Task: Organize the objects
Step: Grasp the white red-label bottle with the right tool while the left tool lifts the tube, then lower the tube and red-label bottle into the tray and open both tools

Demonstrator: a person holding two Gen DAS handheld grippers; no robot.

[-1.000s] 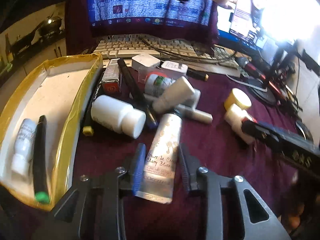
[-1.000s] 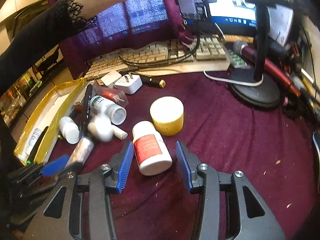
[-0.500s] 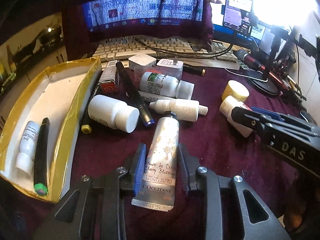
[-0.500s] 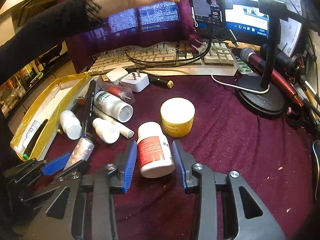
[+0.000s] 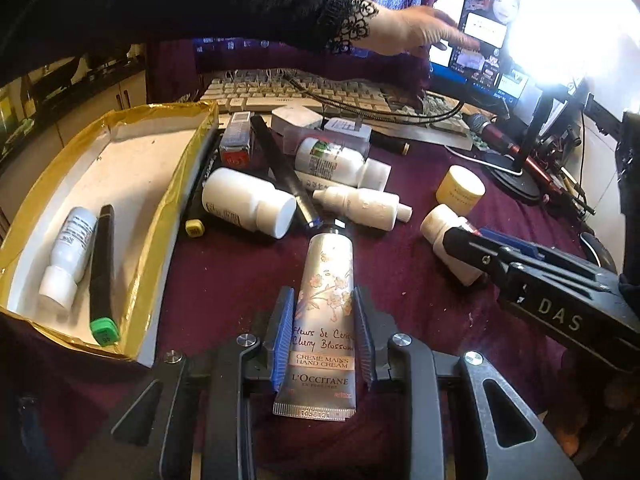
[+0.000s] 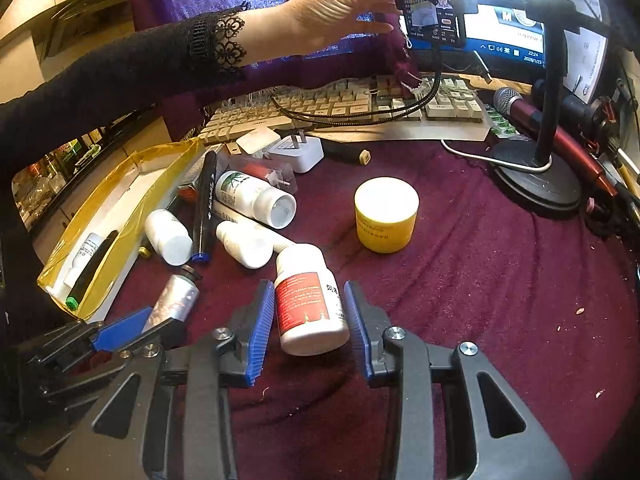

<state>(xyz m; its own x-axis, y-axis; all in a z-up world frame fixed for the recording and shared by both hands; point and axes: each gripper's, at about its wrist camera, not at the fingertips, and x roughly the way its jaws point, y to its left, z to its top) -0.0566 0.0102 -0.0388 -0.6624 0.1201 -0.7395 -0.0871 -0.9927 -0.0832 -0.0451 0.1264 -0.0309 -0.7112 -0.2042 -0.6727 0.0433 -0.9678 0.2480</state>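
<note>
The left gripper (image 5: 322, 340) has its blue pads pressed against both sides of a hand cream tube (image 5: 326, 320) lying on the maroon cloth (image 6: 500, 280), cap pointing away; the tube reads "Fleurs de Cerisier", "Cherry Blossom", "CREME MAINS HAND CREAM" and "L'OCCITANE", with pink blossoms printed above the words. The right gripper (image 6: 308, 326) straddles a white pill bottle (image 6: 308, 300) with a red label lying on its side; small gaps show between its pads and the bottle, so its jaws stand apart and grip nothing. The side of that gripper, seen from the left wrist, carries the letters "DAS". Just beyond the bottle stands a yellow jar (image 6: 385, 216) with a pale lid. To the left sits a gold-edged box (image 5: 168, 200) holding a small white-capped bottle (image 5: 68, 254) and a black marker with a green end (image 5: 102, 276) side by side. Between box and jar lies a cluster: a plain white bottle (image 5: 248, 204), a green-labelled white bottle (image 5: 340, 162), a small dropper bottle (image 5: 362, 206), a black pen (image 5: 286, 176) and a white plug adapter (image 6: 298, 152). Behind them is a keyboard (image 6: 360, 104); a bare hand (image 6: 340, 8) reaches to a phone (image 6: 432, 4), and the monitor shows "22:24"
</note>
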